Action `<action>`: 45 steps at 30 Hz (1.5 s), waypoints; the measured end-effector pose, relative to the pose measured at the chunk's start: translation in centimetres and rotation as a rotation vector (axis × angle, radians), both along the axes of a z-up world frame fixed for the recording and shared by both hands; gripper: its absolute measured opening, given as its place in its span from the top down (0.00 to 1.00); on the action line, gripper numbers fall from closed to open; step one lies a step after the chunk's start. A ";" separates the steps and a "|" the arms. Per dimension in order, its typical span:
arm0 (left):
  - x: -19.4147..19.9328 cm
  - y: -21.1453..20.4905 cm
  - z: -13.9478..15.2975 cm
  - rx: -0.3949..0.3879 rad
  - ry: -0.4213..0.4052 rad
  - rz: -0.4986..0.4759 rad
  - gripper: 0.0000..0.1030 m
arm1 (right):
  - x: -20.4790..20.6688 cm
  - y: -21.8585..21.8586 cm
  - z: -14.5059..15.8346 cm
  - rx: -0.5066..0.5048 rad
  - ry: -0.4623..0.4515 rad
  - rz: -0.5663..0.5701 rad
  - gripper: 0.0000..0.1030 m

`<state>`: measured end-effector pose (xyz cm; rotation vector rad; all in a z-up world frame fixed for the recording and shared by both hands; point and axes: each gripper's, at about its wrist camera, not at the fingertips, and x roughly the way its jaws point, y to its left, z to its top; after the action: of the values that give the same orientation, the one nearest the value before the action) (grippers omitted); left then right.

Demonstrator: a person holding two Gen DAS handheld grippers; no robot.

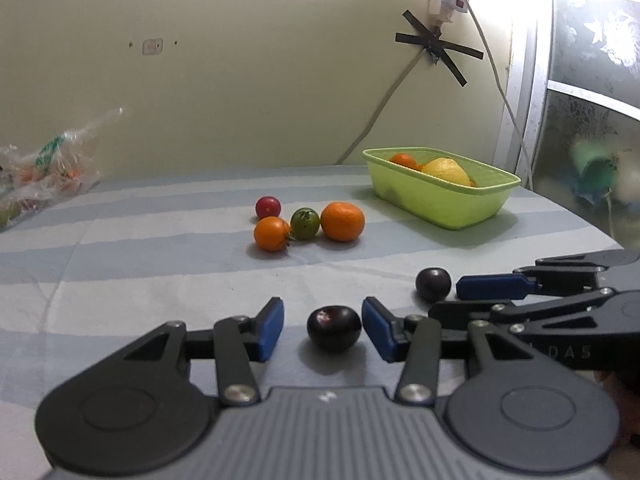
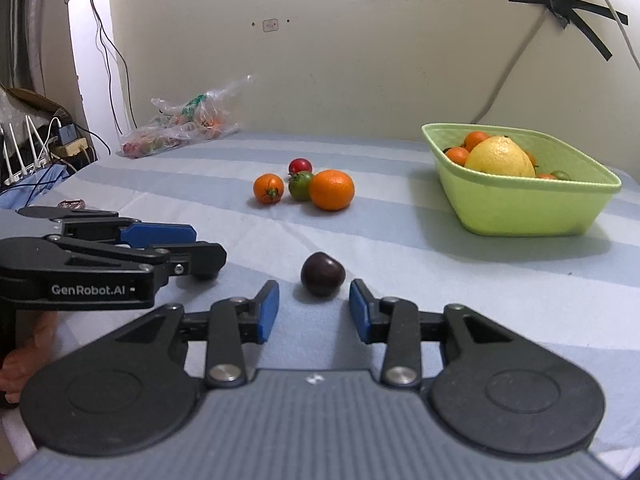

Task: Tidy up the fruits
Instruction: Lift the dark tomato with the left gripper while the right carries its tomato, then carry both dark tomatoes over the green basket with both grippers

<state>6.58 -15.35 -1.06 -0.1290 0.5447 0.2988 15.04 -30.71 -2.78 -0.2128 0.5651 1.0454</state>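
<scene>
A dark plum (image 1: 334,328) lies on the striped cloth between the blue pads of my left gripper (image 1: 323,330); the jaws stand open around it with a gap on the left side. A second dark plum (image 2: 323,274) rests just ahead of my right gripper (image 2: 314,312), whose jaws are open and not touching it. From the left wrist view, that right gripper (image 1: 446,299) comes in sideways beside its plum (image 1: 433,283). Further back sit a mandarin (image 1: 342,221), a green tomato (image 1: 305,223), an orange tomato (image 1: 272,233) and a red tomato (image 1: 268,207).
A light green basket (image 2: 520,212) at the back right holds a large yellow citrus (image 2: 500,157) and small oranges. A crumpled plastic bag (image 2: 184,124) with produce lies at the back left by the wall. Cables hang down the wall behind.
</scene>
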 end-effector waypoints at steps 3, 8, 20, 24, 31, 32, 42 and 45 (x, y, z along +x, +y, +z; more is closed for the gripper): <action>-0.3 -0.4 0.1 0.026 -0.016 -0.007 0.52 | 0.2 -0.4 0.0 0.012 0.010 -0.012 0.59; -0.3 0.0 0.2 0.004 -0.016 -0.014 0.51 | 0.4 -1.0 0.2 0.035 0.012 -0.046 0.55; 0.3 0.7 -0.3 -0.053 0.025 -0.024 0.48 | 0.2 1.3 0.1 -0.025 -0.031 -0.018 0.55; 0.4 0.8 -0.4 -0.068 0.036 -0.029 0.62 | 0.1 1.6 0.1 -0.038 -0.047 -0.019 0.73; 2.8 1.1 0.5 -0.190 0.009 -0.111 0.71 | 1.3 -1.1 1.3 0.065 -0.029 -0.049 0.73; 3.7 1.1 1.0 -0.212 -0.002 -0.119 0.71 | 1.7 -1.6 1.7 0.083 -0.051 -0.065 0.73; 15.9 0.6 5.1 -0.234 -0.097 -0.183 0.71 | 8.9 -5.0 4.9 0.191 -0.185 -0.245 0.73; 17.8 0.1 4.6 -0.234 -0.095 -0.166 0.71 | 10.2 -5.3 4.9 0.206 -0.207 -0.269 0.73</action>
<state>24.39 -15.25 3.55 -0.3212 0.4912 0.0655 25.29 -36.00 2.08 -0.0599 0.2863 0.8014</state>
